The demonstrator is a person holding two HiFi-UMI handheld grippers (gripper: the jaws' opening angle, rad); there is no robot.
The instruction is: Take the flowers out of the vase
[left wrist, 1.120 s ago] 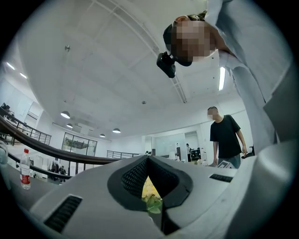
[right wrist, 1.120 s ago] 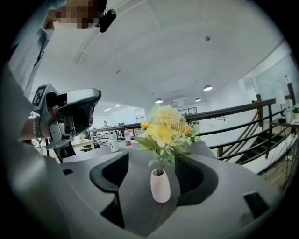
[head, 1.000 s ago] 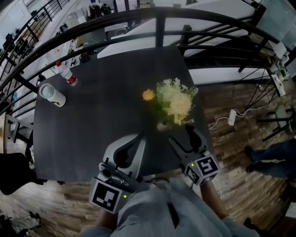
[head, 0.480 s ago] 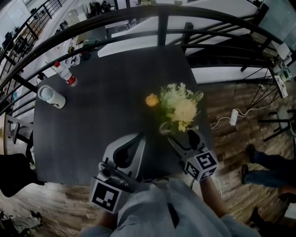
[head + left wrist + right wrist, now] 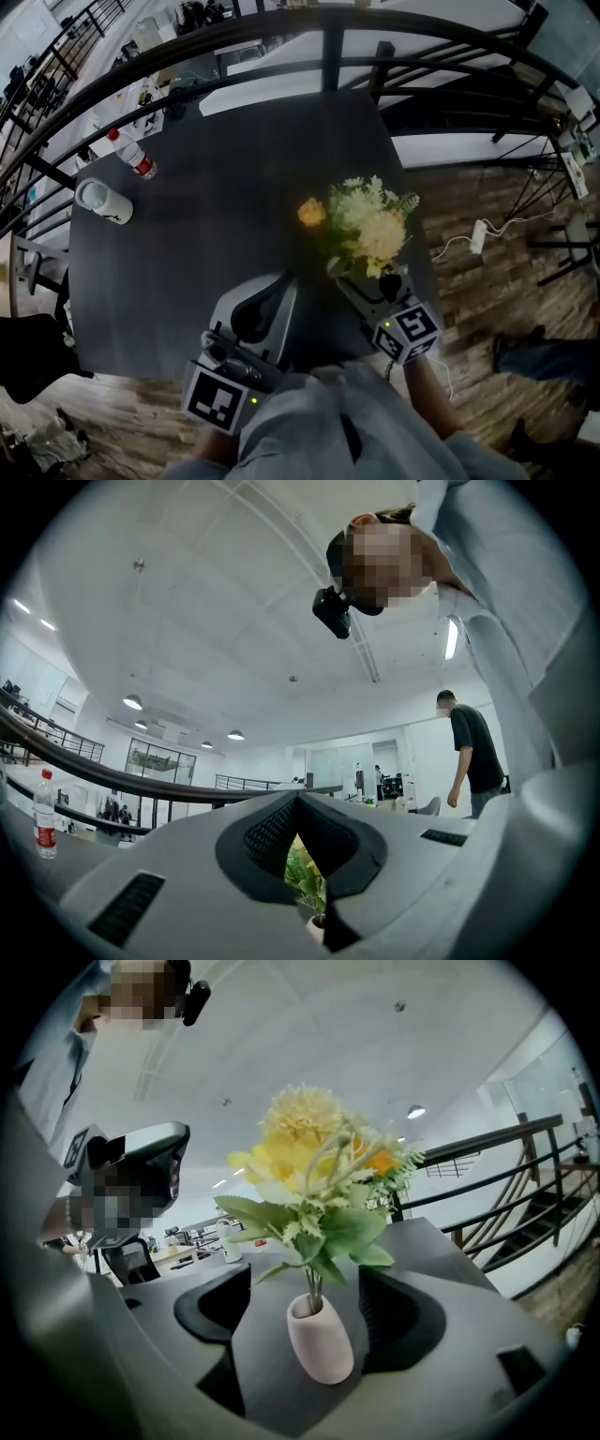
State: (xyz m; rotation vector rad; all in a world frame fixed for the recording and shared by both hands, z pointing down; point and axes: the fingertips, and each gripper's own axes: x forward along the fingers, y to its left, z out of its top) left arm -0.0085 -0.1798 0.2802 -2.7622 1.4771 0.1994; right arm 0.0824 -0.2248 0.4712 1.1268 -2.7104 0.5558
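Vase (image 5: 319, 1340): small, pale pink, egg-shaped, with a narrow mouth. It stands upright on the dark tabletop (image 5: 206, 225), near the right-hand edge towards the near corner in the head view.

Flowers (image 5: 305, 1157): one bunch, stems seated in the vase mouth, upright. Pale yellow blooms sit on top. One orange bloom (image 5: 312, 213) sits off to the left in the head view. Broad green leaves spread just above the rim. The bunch is much wider than the vase.

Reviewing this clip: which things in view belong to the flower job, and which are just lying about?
Job: flowers; vase; right gripper, open with the vase between its sides; left gripper.
Lying about: water bottle; white cup; power strip on the floor.
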